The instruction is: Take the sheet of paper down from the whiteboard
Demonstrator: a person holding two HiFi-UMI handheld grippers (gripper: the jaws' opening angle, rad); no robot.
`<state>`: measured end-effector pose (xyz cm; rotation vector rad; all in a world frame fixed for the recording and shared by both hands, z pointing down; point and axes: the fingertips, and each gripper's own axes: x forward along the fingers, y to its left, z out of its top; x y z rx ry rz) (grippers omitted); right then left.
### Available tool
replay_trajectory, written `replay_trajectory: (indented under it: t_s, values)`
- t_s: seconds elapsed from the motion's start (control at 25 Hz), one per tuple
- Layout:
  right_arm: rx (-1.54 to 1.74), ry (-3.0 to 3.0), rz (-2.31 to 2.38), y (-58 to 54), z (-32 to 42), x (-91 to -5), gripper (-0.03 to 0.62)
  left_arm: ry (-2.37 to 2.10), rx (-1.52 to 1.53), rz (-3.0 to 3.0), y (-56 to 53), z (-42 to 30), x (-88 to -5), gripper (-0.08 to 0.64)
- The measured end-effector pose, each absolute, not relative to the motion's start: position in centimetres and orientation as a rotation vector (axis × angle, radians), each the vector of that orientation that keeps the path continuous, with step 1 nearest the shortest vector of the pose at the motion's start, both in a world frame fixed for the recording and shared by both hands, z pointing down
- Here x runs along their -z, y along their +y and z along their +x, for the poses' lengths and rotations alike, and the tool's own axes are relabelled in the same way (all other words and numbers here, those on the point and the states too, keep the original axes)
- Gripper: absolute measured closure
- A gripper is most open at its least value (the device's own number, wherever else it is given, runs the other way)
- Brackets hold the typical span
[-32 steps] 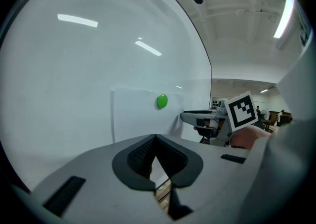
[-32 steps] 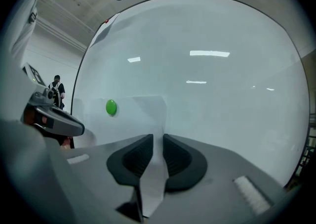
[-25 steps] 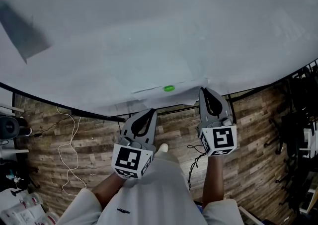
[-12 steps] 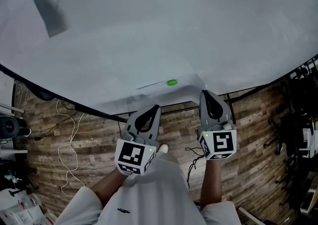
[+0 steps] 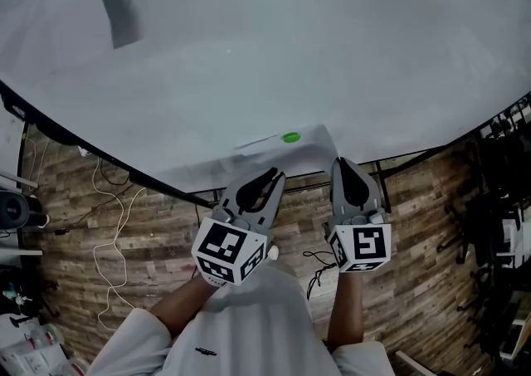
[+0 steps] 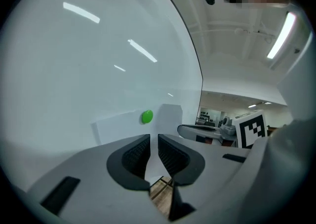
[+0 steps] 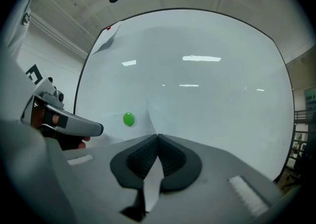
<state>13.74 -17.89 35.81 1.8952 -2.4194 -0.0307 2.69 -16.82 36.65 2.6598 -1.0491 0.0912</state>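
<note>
A white sheet of paper hangs low on the whiteboard, pinned by a green magnet. My right gripper is shut on the sheet's lower right corner. In the right gripper view the paper runs in between the pressed jaws of the right gripper, and the magnet sits just left. My left gripper is at the sheet's lower edge. Its jaws are opening. The left gripper view shows a narrow gap in the left gripper, with the paper and magnet just beyond.
A grey sheet hangs at the board's upper left. The board's dark frame runs along its bottom edge. Below lies a wooden floor with white cables. Dark racks stand at the right.
My left gripper has risen and shifted right toward the sheet, and its jaws have parted slightly. The right gripper keeps its hold on the corner, almost in place.
</note>
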Motion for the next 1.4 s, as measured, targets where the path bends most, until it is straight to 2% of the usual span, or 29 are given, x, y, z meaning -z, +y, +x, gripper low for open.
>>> replay_trajectory:
  t_s: [0.2,0.56,0.8,1.4]
  values:
    - [0.044,-2.412,1.894,-18.1,13.8,-35.6,0.581,-0.936,-0.012,2.605,-17.3,3.5,-36.3,0.487]
    - [0.065,-2.405,1.889,-18.2,13.8,-35.5,0.581,-0.709,0.204,2.346,-18.8,4.2,-35.6,0.472]
    - [0.071,-2.392,1.885,-18.2,14.0,-35.4,0.581,-0.564,0.312,2.193,-19.7,4.6,-35.4,0.43]
    - [0.067,-2.372,1.919,-18.3,14.0,-35.4,0.581,-0.369,0.473,1.857,-21.1,5.3,-34.9,0.42]
